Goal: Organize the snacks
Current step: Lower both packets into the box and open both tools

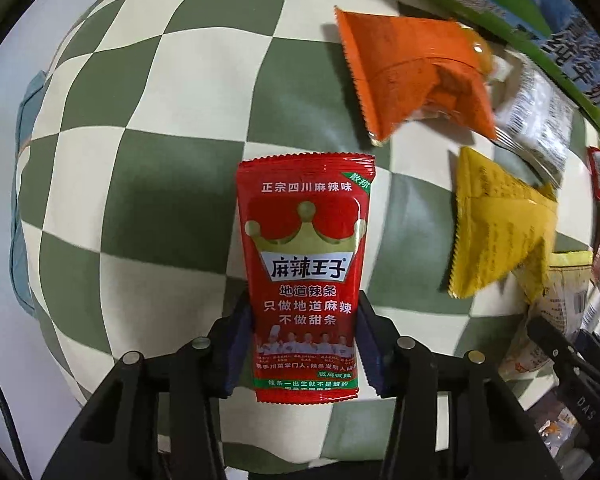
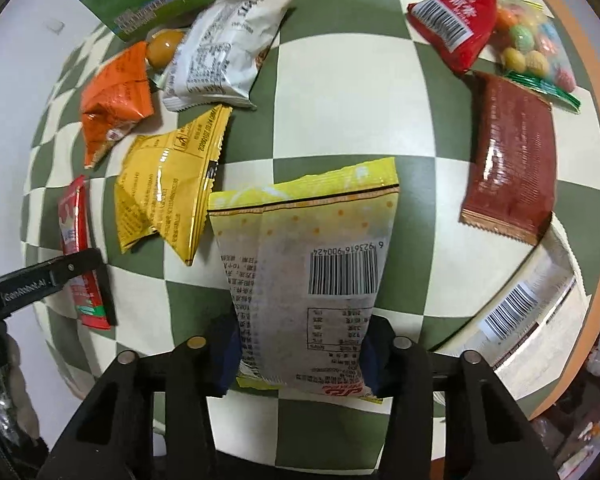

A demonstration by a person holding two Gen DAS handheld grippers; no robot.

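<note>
Holding both packets: the left gripper (image 1: 306, 354) is clenched on the red spicy-strip packet (image 1: 306, 276); the right gripper (image 2: 300, 354) grasps the yellow-and-white packet (image 2: 304, 276) at its lower half, barcode side up.
Place: both packets hang over the checked cloth (image 1: 160, 168), well short of the green milk carton (image 2: 148, 0) at its far edge.
Doing it well: lift each clear before travelling (the yellow triangular packet (image 2: 164, 196) lies just beside the right one), keeping the squeeze steady.
Hidden: no sorting spot is visible; the left packet's bottom seam sits behind the jaws.
Hard to read: the brown packet (image 2: 512, 160) shows only its back.
</note>
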